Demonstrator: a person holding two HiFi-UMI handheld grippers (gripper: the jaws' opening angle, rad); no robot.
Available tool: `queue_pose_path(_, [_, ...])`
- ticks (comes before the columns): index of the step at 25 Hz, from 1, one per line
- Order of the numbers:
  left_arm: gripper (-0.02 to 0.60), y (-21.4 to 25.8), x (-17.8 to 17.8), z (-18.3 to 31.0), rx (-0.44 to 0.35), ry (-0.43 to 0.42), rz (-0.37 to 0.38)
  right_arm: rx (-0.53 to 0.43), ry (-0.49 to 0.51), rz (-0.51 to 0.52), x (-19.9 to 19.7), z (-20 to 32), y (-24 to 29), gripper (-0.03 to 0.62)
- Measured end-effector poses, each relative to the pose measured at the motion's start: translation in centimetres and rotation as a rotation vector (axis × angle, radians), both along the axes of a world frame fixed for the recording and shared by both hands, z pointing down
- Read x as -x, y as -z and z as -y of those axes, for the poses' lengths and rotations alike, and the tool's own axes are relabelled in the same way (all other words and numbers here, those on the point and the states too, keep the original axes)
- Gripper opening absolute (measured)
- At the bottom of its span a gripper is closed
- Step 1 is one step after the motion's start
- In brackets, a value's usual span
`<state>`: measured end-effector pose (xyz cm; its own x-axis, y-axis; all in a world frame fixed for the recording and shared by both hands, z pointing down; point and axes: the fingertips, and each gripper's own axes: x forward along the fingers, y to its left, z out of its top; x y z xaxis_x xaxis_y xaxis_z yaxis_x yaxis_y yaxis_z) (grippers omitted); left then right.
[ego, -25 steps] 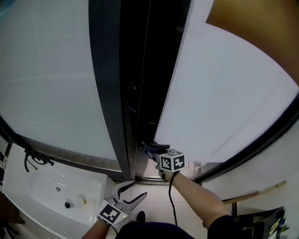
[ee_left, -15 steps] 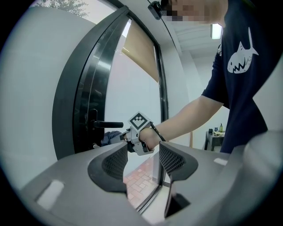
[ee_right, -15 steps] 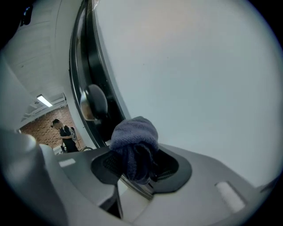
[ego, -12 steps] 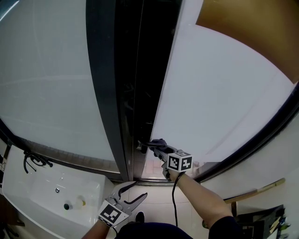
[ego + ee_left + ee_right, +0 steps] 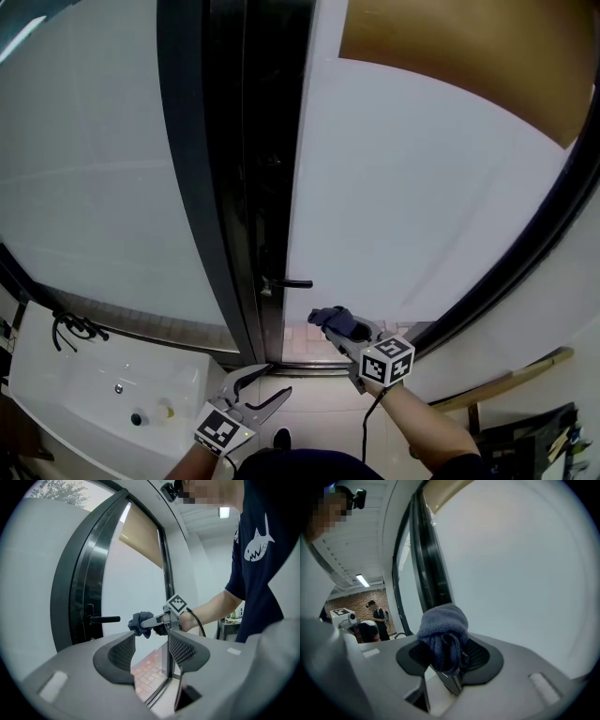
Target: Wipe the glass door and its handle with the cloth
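Down at the lower left sits the white basin (image 5: 56, 375), and inside it there's a dark drain hole (image 5: 138, 413) with a small yellowish thing (image 5: 166, 409) just beside it, too small to identify, while a black tap (image 5: 70, 328) curls over its far rim. Now to the action: the right tongs (image 5: 330, 325) are clamped tight on the cloth (image 5: 337, 322), and the right gripper view confirms it, with the blue-grey cloth (image 5: 443, 625) bunched in a ball at the tips and a fold of it hanging down between the closed jaws. That cloth sits just below and to the right of the handle (image 5: 286, 283), apart from it; the left gripper view shows a clear gap between the cloth (image 5: 139, 622) and the tip of the black lever handle (image 5: 101, 618). Whether the cloth touches the frosted glass door (image 5: 422, 187) I can't tell. The left tongs (image 5: 267, 382) hang low over the tiled floor (image 5: 309, 412), jaws spread wide with nothing between them. The dark frame (image 5: 202, 187) stands left of the handle, a tan blind (image 5: 469, 56) covers the top of the pane, and a black cable (image 5: 370, 417) trails along the right forearm (image 5: 427, 431). In the right gripper view people (image 5: 377, 616) stand by a brick wall.
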<state>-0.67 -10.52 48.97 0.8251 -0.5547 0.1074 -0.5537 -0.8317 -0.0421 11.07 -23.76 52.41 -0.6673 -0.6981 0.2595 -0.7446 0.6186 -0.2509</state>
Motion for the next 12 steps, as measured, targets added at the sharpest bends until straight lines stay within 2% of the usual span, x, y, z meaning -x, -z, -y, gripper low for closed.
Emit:
queue_pose_path(4, [0.221, 1.4, -1.9, -2.4, -0.004, -0.005, -0.012, -0.083, 0.010, 0.020, -2.4, -6.3, 2.9, 0.164])
queue_pose_path(9, [0.221, 1.1, -4.4, -7.0, -0.010, -0.029, 0.027, -0.159, -0.006, -0.016, -5.6, -14.0, 4.6, 0.164])
queue_pose_path(12, [0.221, 1.3, -5.2, -10.0, -0.001, -0.013, 0.043, -0.190, -0.020, -0.025, -7.2, -18.3, 5.2, 0.164])
